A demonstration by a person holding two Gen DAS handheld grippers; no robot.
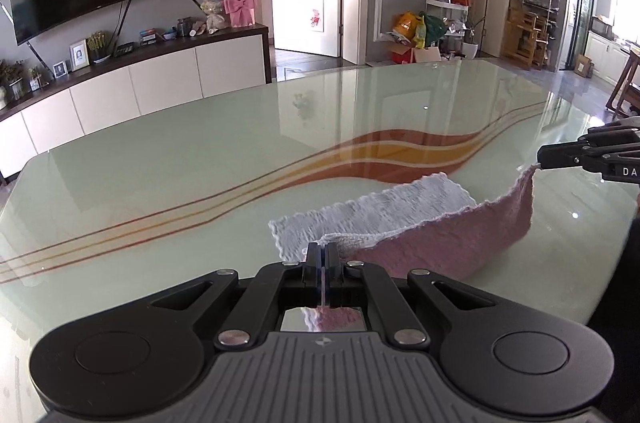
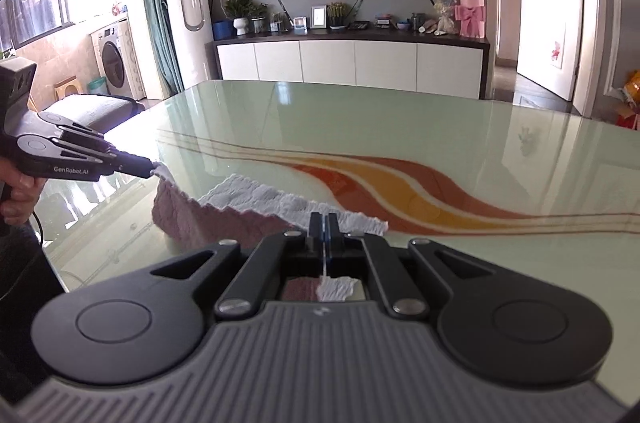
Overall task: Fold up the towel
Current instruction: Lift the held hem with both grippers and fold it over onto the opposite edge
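Here, left claw (image 1: 322, 255) and right claw (image 2: 322, 227) angled downward, each pinching a lifted towel (image 1: 420, 243) corner.

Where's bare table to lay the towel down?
Table is bare beyond the towel's far edge, across the orange stripes to the far rim, and left of it. Crowded only near the front: left gripper and right gripper pinch its corners.

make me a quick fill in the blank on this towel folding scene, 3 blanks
1. Both grippers, left gripper and right gripper, are shut on corners of the ____.
2. The towel is pink on one side and ____ on the other.
3. The far part of the towel lies on a glossy ____ with orange wavy stripes.

Missing words: towel; white; table
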